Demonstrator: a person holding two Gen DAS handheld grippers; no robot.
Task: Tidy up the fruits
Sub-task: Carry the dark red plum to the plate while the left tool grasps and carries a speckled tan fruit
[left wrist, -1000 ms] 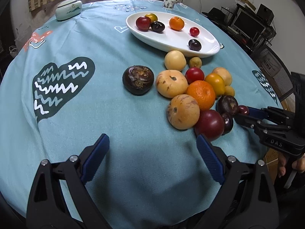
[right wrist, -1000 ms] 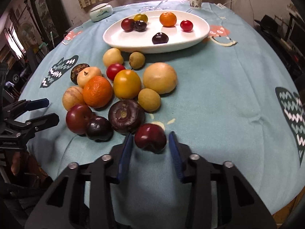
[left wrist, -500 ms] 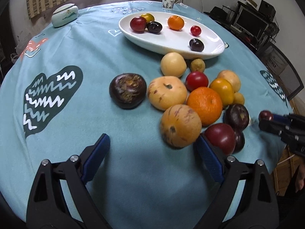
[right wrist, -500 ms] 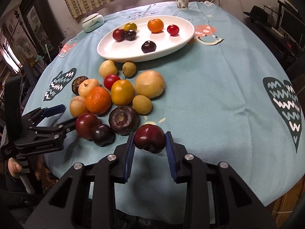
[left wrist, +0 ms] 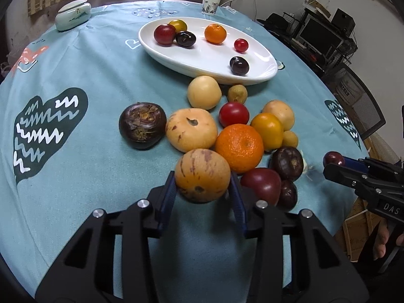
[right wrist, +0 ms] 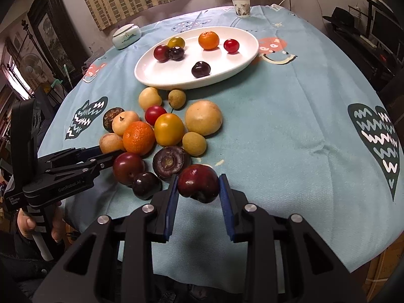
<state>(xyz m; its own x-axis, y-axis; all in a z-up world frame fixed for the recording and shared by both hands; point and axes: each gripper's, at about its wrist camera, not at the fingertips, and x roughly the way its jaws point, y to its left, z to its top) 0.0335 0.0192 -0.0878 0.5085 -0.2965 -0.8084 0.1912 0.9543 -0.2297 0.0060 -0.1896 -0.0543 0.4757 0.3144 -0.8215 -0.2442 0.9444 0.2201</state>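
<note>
A white oval plate point(left wrist: 262, 73) at the back of the teal tablecloth holds several small fruits. In front of it lies a pile with an orange point(left wrist: 239, 147), tan, yellow and dark purple fruits. My left gripper point(left wrist: 202, 176) has its jaws closing on a tan speckled fruit point(left wrist: 199, 166) at the pile's near edge, and both blue pads touch its sides. My right gripper point(right wrist: 198, 178) is shut on a dark red plum point(right wrist: 197, 184), held just above the cloth near the pile. From the right wrist, the left gripper point(right wrist: 111, 155) reaches in from the left.
A lidded ceramic dish point(left wrist: 72, 16) and a paper cup point(left wrist: 211, 4) stand at the table's far edge. A dark mangosteen point(left wrist: 142, 125) lies apart, left of the pile. A chair point(left wrist: 358, 101) and a desk with screens stand beyond the right edge. Hands grip both handles.
My left gripper came forward to the tan speckled fruit and its wide jaws drew in around it. The right gripper kept the plum and rose a little.
</note>
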